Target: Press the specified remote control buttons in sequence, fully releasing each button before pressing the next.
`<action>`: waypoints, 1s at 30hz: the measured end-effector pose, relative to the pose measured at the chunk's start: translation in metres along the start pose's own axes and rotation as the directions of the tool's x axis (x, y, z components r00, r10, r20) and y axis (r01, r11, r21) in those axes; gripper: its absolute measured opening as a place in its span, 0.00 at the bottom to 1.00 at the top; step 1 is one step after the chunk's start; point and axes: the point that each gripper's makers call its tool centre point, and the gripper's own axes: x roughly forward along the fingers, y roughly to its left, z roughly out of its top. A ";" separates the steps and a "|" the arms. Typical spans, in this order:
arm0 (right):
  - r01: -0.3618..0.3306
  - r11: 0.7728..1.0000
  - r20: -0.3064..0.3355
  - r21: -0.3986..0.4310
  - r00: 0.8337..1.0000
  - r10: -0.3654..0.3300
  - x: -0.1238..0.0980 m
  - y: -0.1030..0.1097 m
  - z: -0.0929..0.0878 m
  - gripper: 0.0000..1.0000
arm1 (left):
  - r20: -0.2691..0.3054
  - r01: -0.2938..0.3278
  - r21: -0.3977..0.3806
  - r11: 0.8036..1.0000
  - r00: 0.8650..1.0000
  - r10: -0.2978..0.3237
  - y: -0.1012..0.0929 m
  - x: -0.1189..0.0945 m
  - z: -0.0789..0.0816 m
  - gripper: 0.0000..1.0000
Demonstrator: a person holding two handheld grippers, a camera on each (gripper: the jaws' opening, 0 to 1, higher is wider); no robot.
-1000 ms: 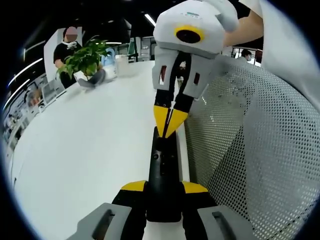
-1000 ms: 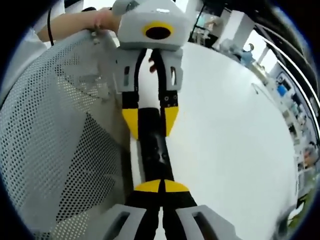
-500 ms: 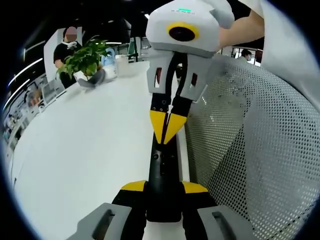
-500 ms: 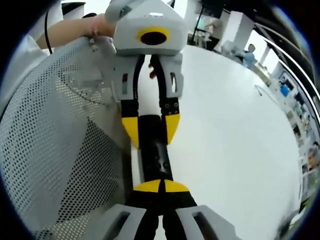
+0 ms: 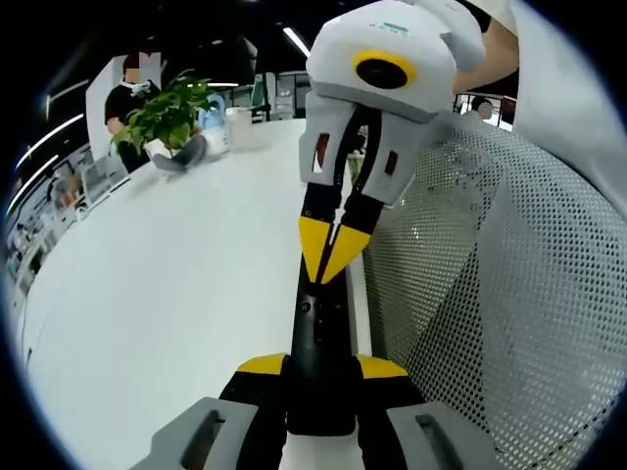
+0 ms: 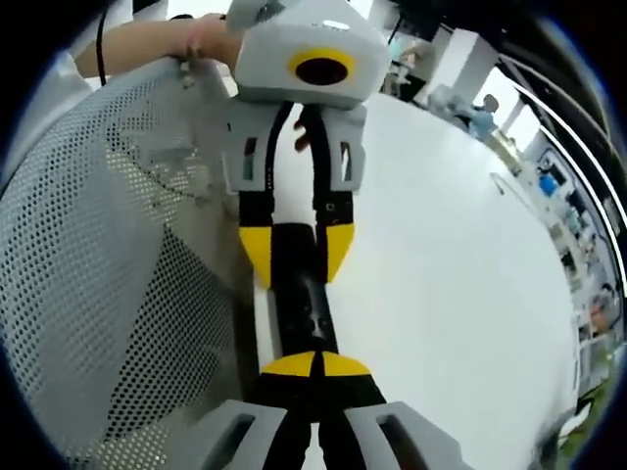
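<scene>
**Remote held at one end, pressing tips at the other**

My left gripper [image 5: 321,406] has its fingers clamped on the near end of the black remote [image 5: 319,343], which lies on the white desk [image 5: 167,294] right beside a white mesh chair back [image 5: 490,294]. In the right gripper view the same remote [image 6: 302,313] sits between the left gripper's yellow fingers [image 6: 256,255]. My right gripper [image 6: 315,367] has its fingers together into one point, and its tips rest at or just over the remote's far end; I cannot tell whether they are pressing a button or have let go.

How many presses of the sequence are done I cannot judge from here: no display or indicator gives it away. I take it that I am mid-sequence, with a full lift-off owed before the next button.

Room is uneven. The mesh chair back crowds the remote on one long side, nearly touching it, so I should not swing that way. The other side is open desk, with a potted plant [image 5: 168,117] well apart at the far edge.
</scene>
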 end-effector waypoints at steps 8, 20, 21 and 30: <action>0.001 1.000 0.023 -0.023 1.000 0.000 0.000 0.001 0.005 0.00 | 0.002 -0.001 -0.001 1.000 1.000 0.001 0.000 0.000 0.000 0.25; -0.022 1.000 0.018 -0.019 1.000 0.023 0.004 0.002 0.010 0.00 | 0.001 -0.001 0.000 1.000 1.000 0.001 0.000 -0.001 0.000 0.25; -0.022 1.000 0.017 -0.015 1.000 0.022 0.004 0.002 0.010 0.00 | 0.001 -0.001 0.000 1.000 1.000 0.001 0.000 -0.001 0.000 0.25; 0.005 1.000 -0.010 -0.026 1.000 -0.005 0.005 0.003 0.010 0.00 | -0.001 -0.001 0.000 1.000 1.000 0.001 0.000 0.000 0.000 0.25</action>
